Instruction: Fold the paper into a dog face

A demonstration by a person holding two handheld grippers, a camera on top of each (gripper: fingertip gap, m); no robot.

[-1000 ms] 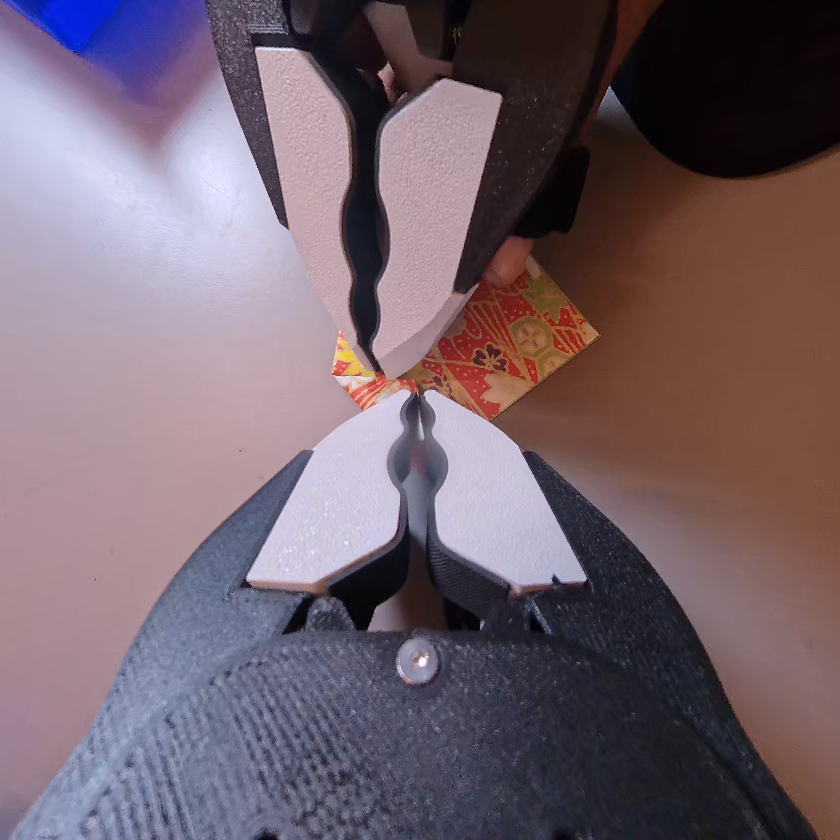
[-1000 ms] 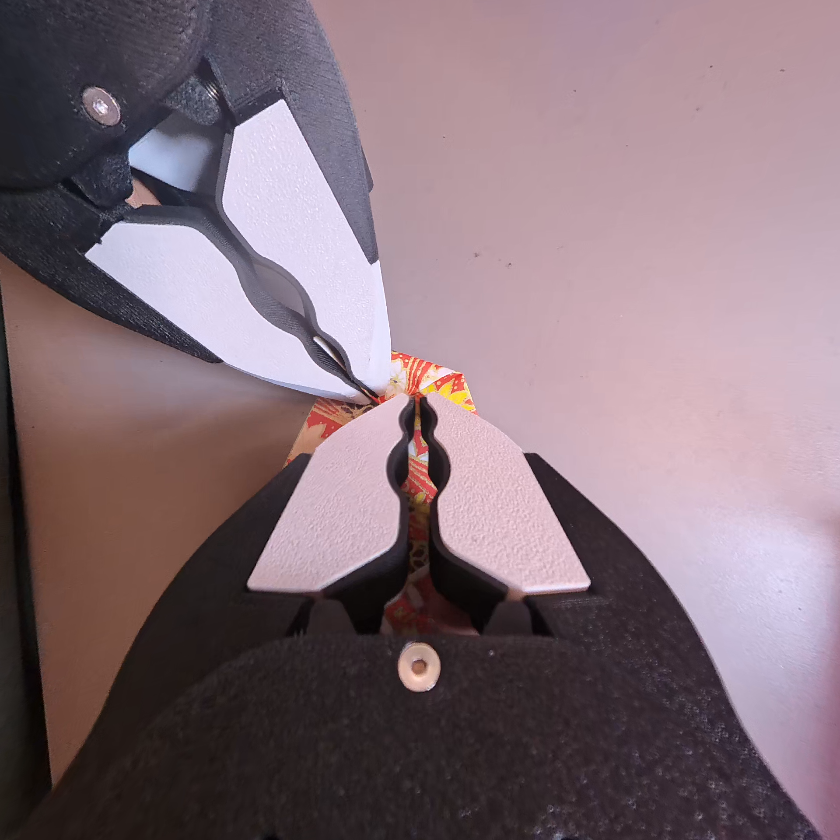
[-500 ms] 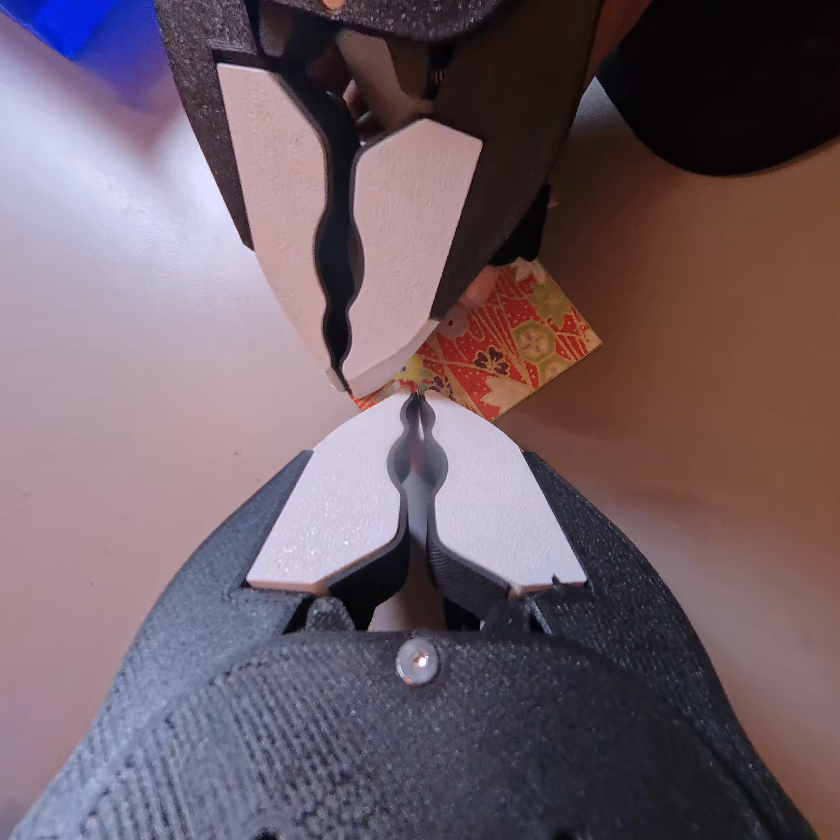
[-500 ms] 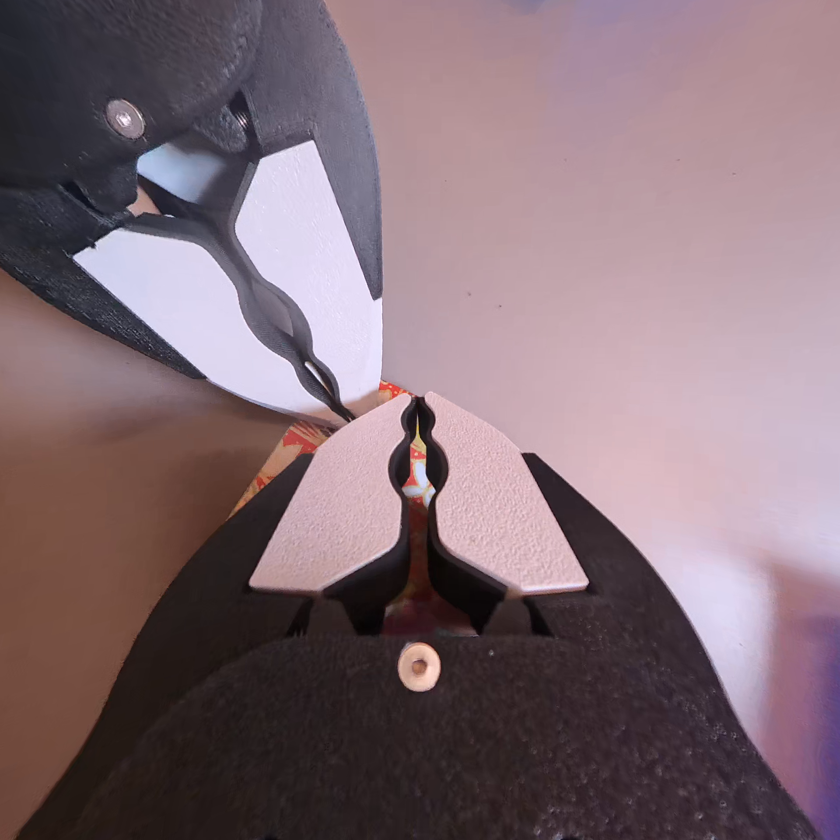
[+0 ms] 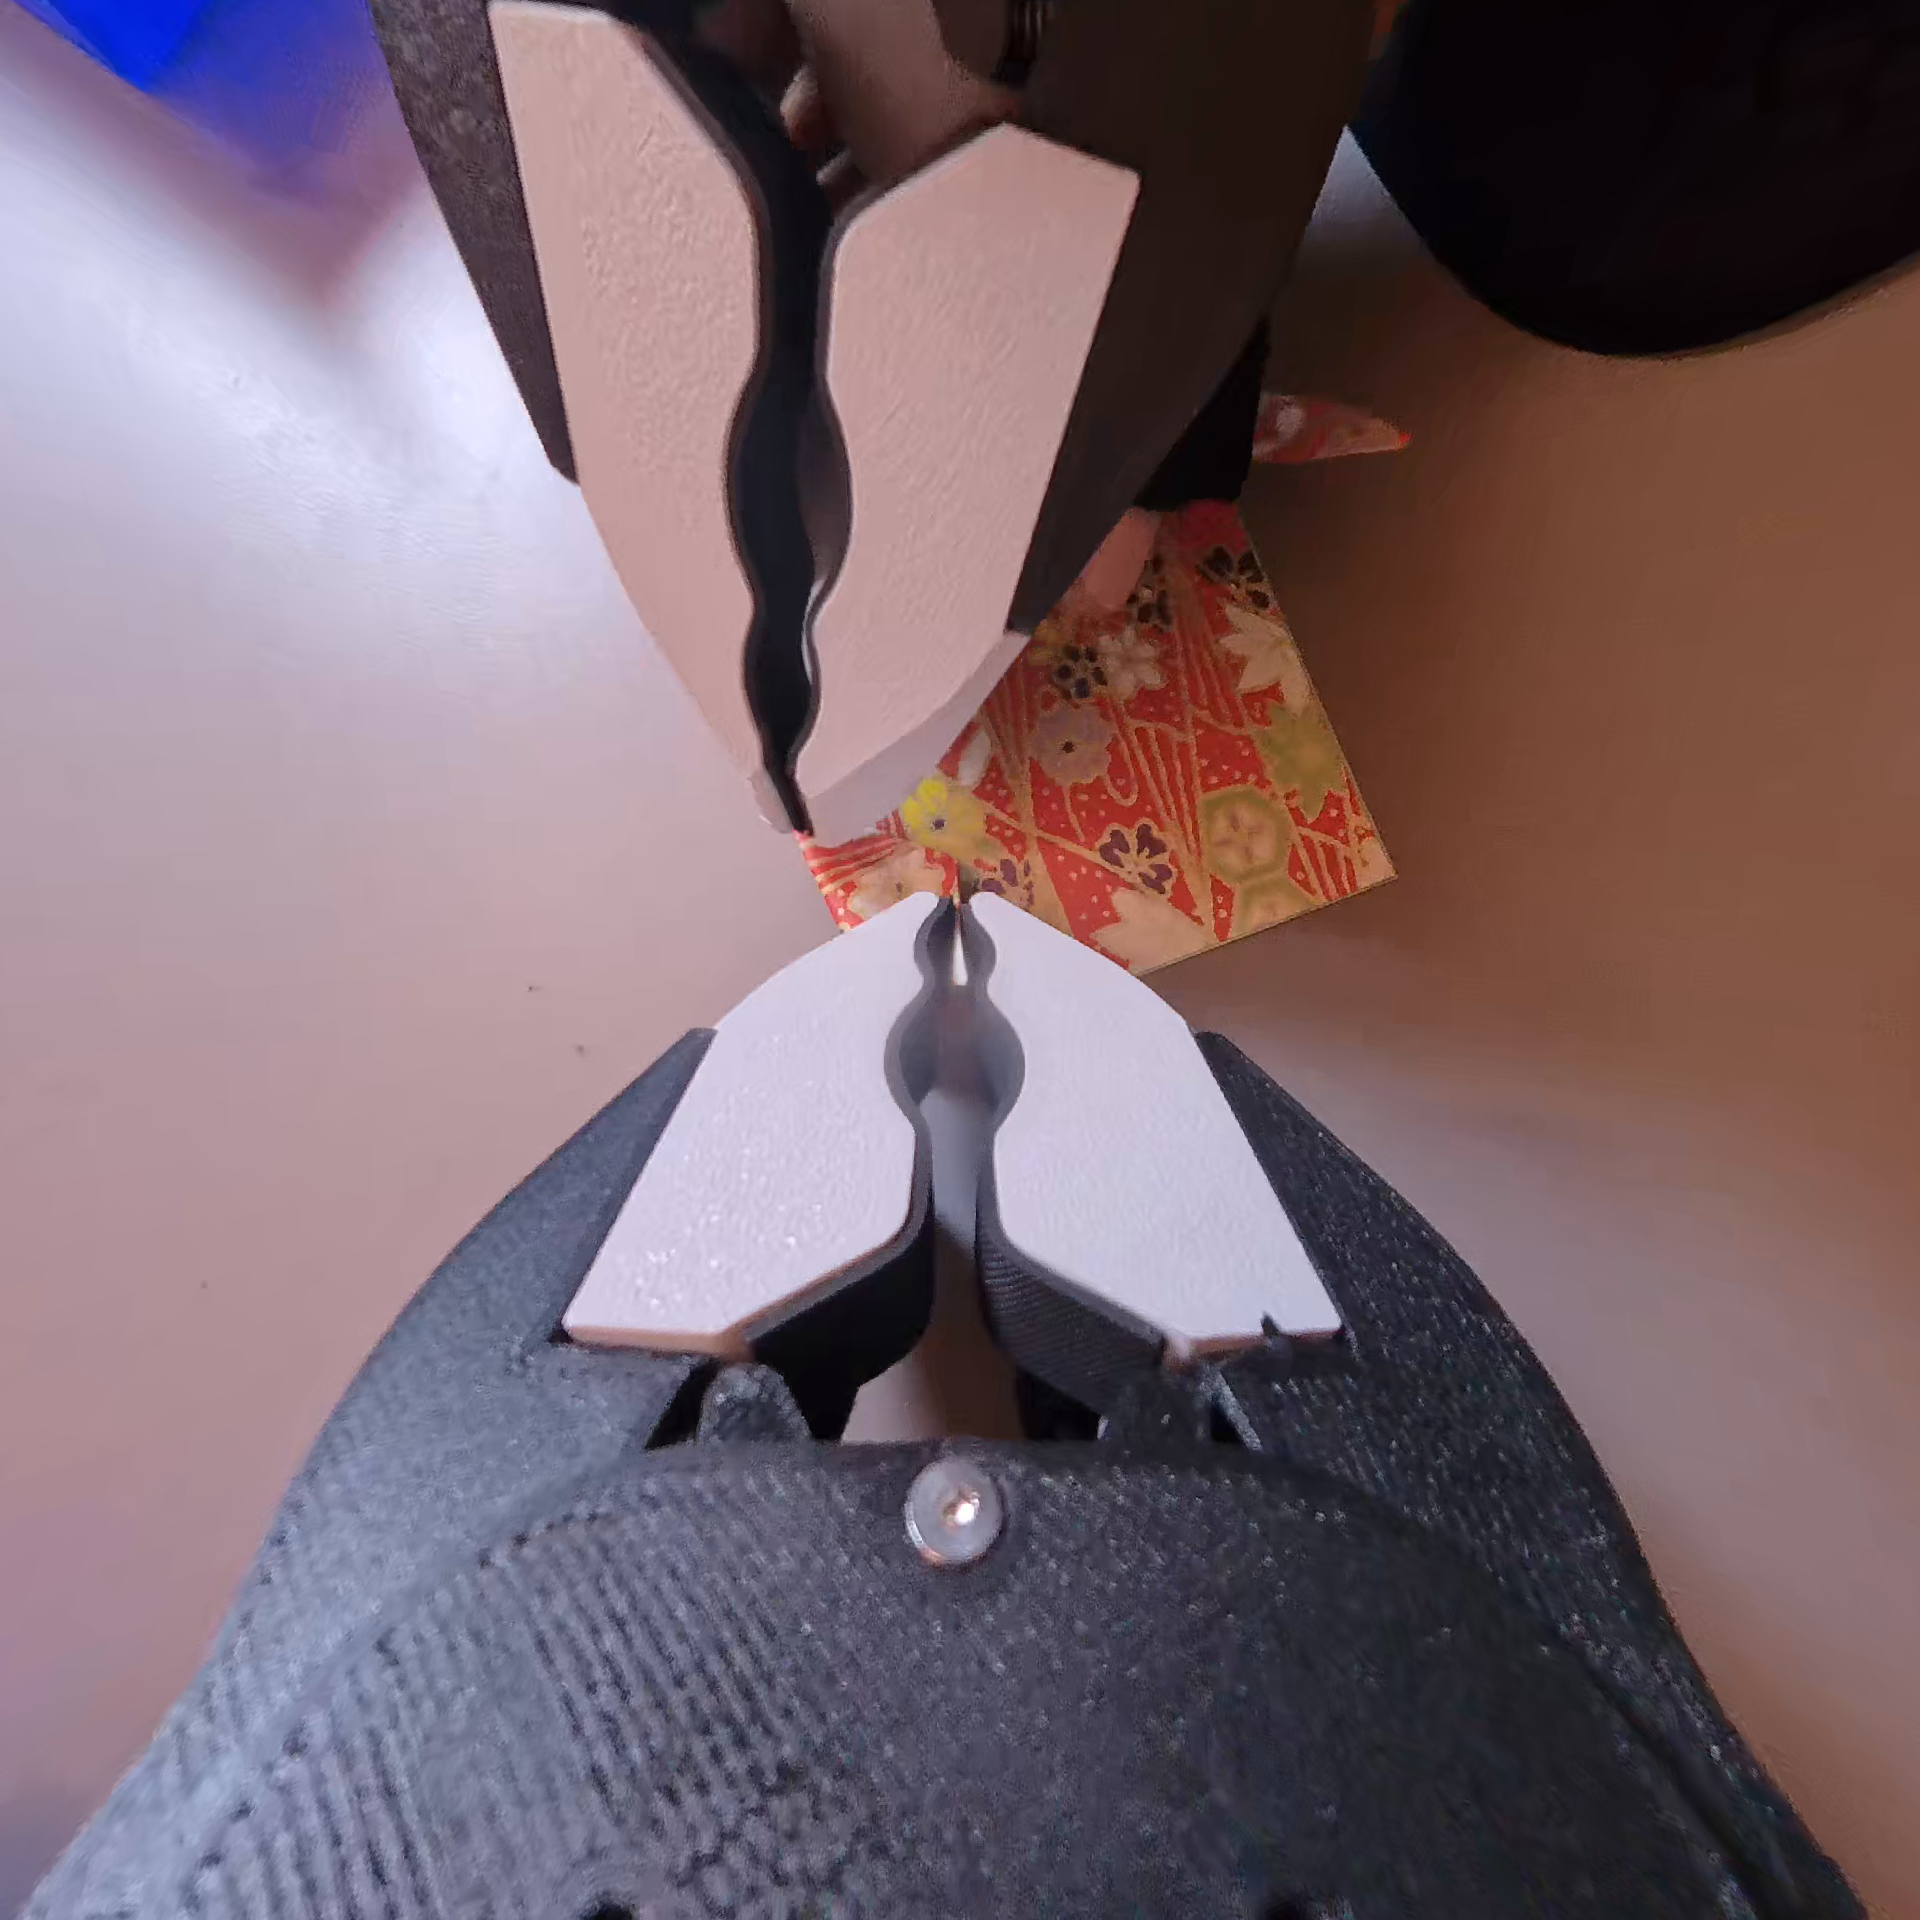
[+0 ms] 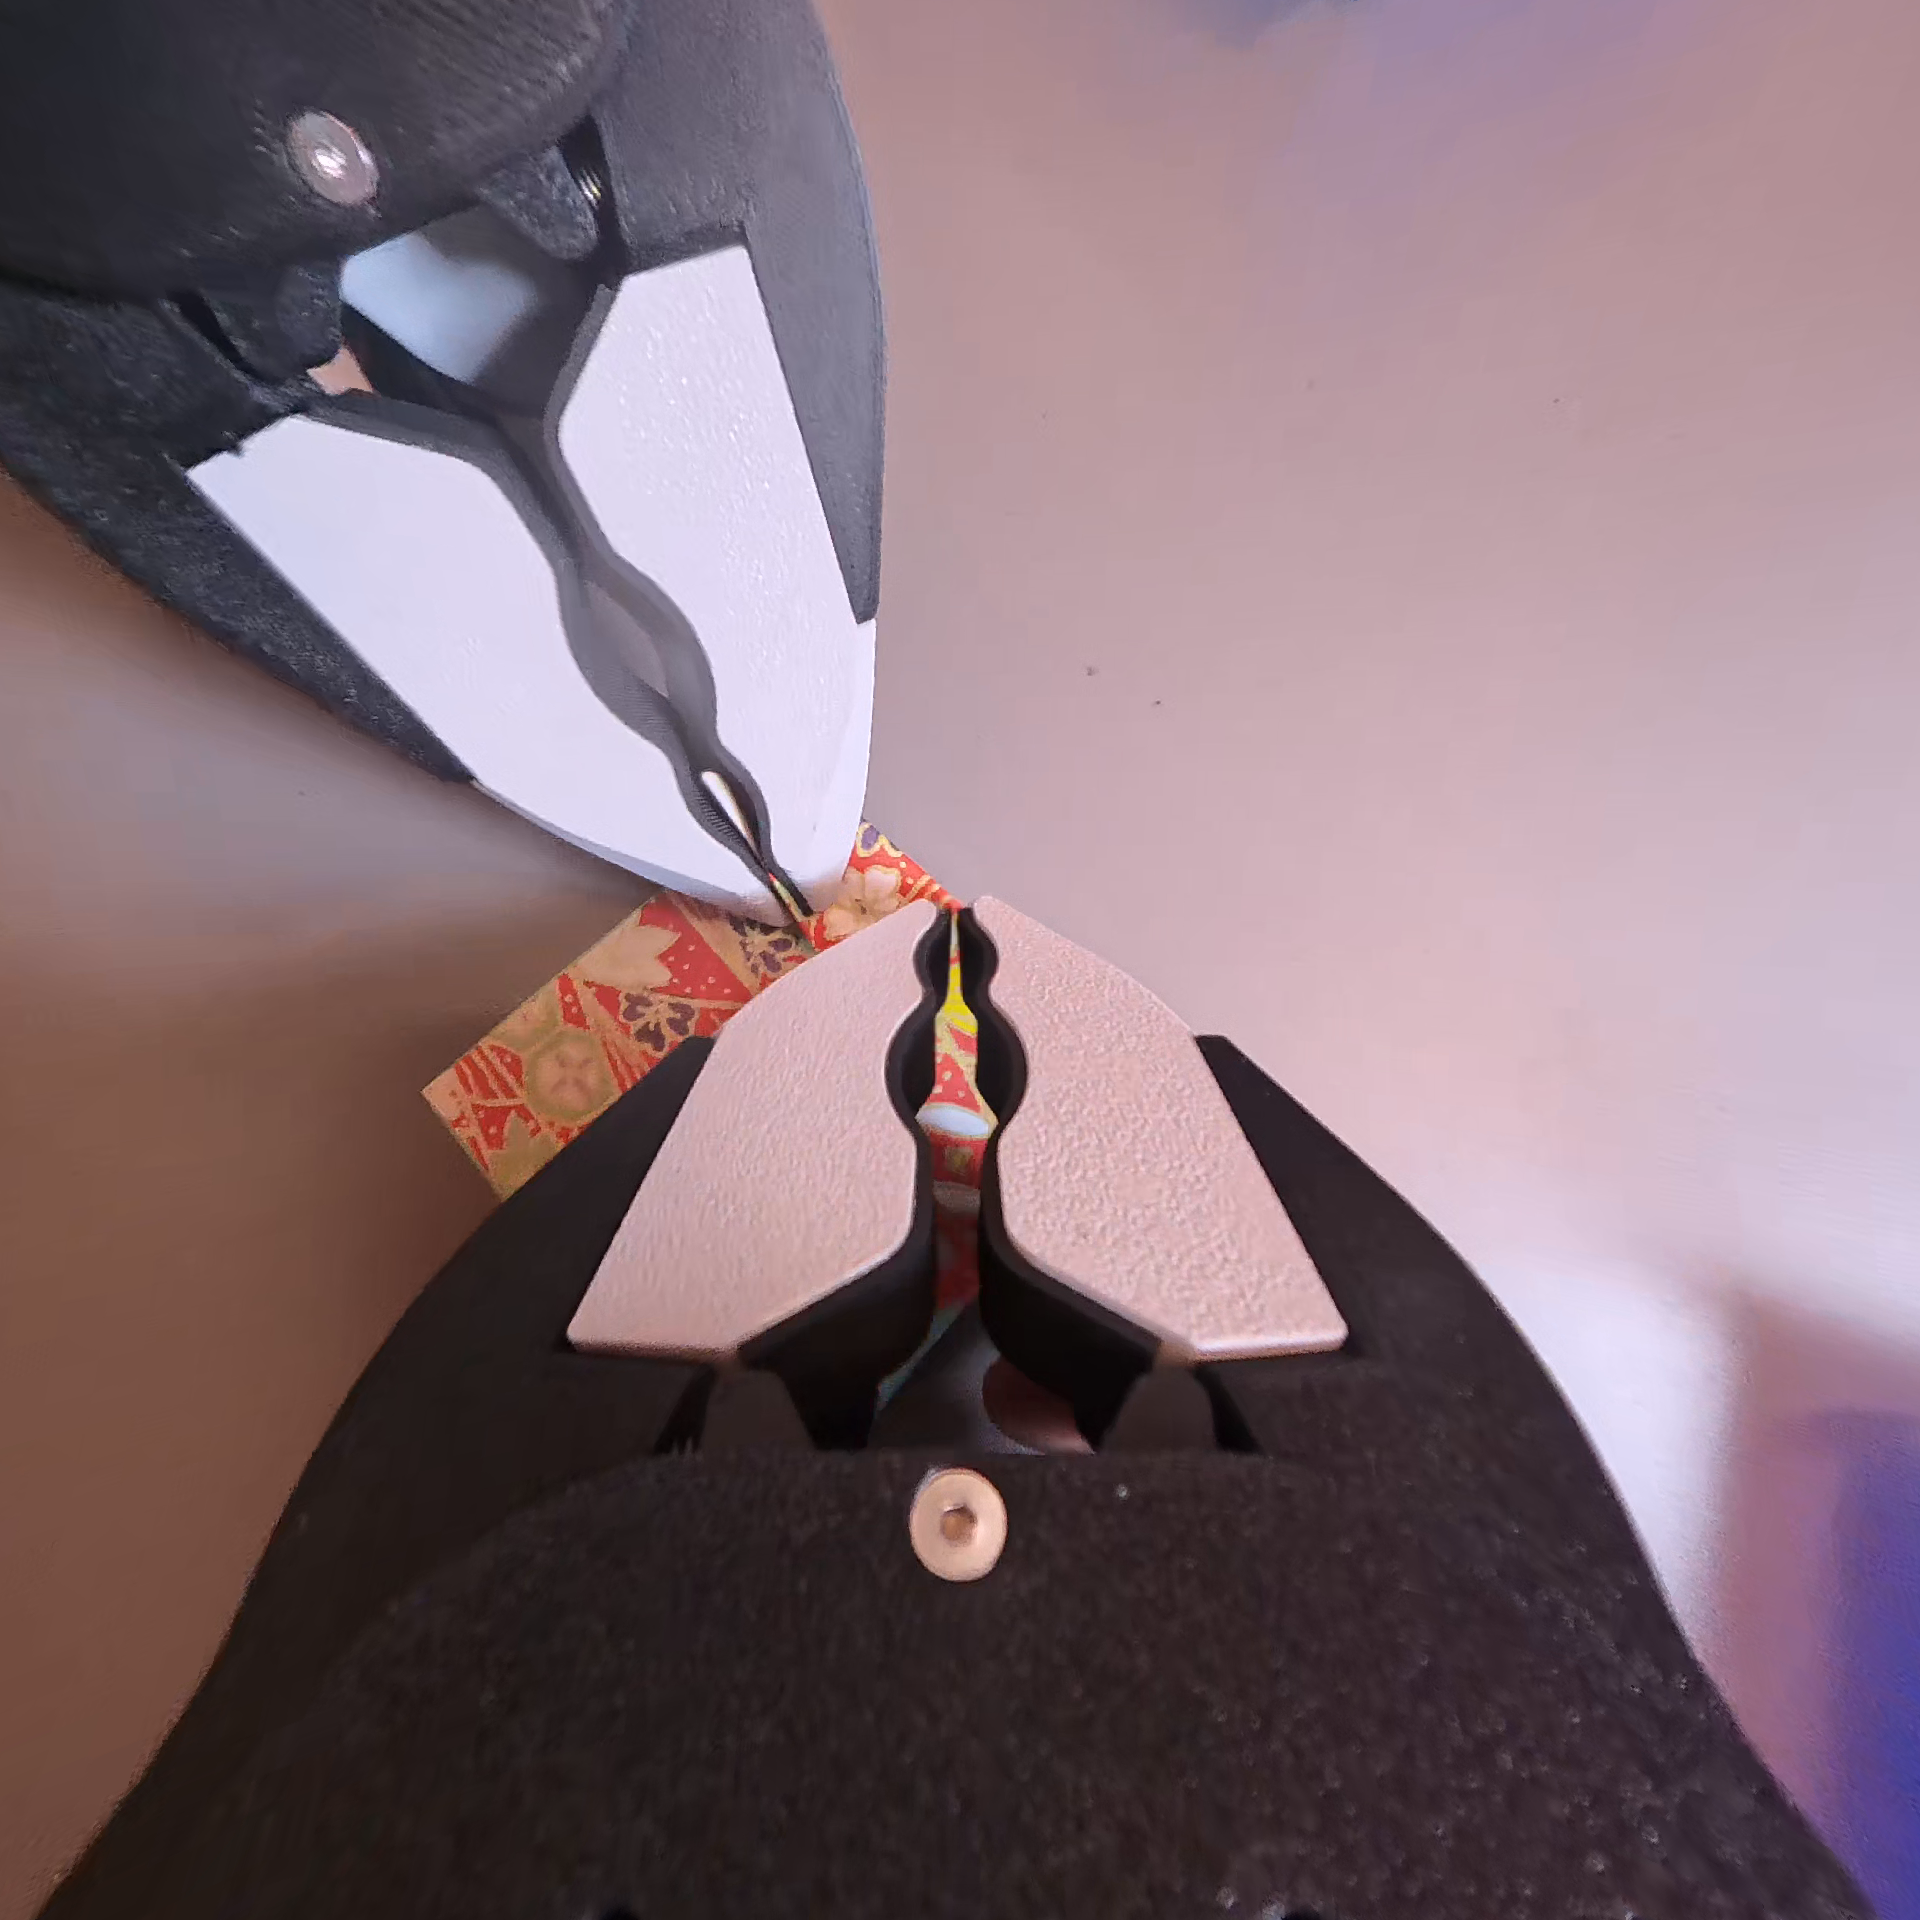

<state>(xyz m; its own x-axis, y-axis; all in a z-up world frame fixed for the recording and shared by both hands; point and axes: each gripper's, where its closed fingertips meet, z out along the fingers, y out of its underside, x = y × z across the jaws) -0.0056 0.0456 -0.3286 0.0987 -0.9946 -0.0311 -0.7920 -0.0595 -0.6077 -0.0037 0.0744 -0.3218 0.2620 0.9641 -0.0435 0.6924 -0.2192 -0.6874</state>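
Looking along my left gripper [image 5: 957, 902], I found its two pale fingers pressed together at the tips, and a thin edge of the paper [image 5: 1143, 790] seemed to be caught right at that point, though the seam was too fine for me to be sure how much was held. That paper, red with gold lines and flowers in cream, green and purple, lay on the plain tan table [image 5: 312, 831], spreading away to the right of my fingertips with one straight edge and a corner clear to see. Coming down from the top of that view was my right gripper [image 5: 795, 821], its fingers also closed, their tips meeting just above the sheet's near corner; a second patterned scrap or flap [image 5: 1330, 436] showed beyond it, too little of it for me to tell whether it belonged to the same sheet. A dark rounded object [image 5: 1662, 177] sat at the upper right. From the right wrist view, the right gripper [image 6: 958, 906] was pinched shut on the paper [image 6: 561, 1049], a strip of the red and yellow pattern showing in the slot between the fingers. The left gripper [image 6: 795, 902] leaned in from the upper left, tips closed and touching the sheet's far corner. Both tools met nose to nose over the table [image 6: 1351, 520].
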